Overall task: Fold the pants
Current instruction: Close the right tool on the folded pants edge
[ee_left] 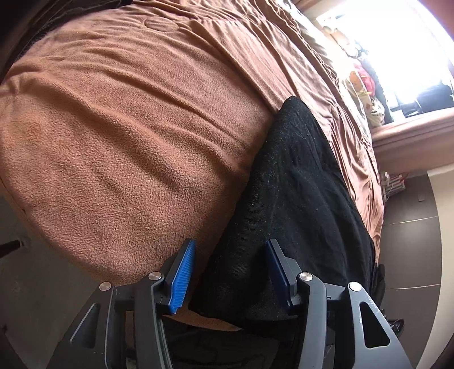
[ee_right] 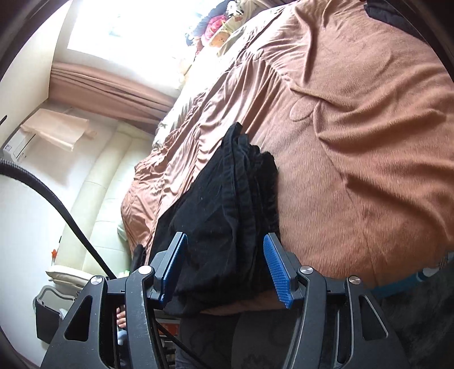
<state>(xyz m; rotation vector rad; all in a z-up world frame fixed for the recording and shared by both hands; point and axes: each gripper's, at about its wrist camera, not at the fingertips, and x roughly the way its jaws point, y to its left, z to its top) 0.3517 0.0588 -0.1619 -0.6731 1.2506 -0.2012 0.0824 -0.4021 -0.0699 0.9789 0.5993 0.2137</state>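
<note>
The left gripper [ee_left: 230, 274] tilts steeply down over the bed's near edge, jaws apart and holding nothing. The right gripper [ee_right: 225, 269], angled shallower, also stands apart and empty. The folded black pants [ee_right: 227, 210] lie on the brown blanket [ee_right: 354, 142].

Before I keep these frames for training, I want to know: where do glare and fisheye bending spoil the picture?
Left wrist view: the bright window is blown out white, and the brown fleece blanket bulges. Right wrist view: the window glares too; the folded black pants stay sharp but dark, folds hard to read.
</note>
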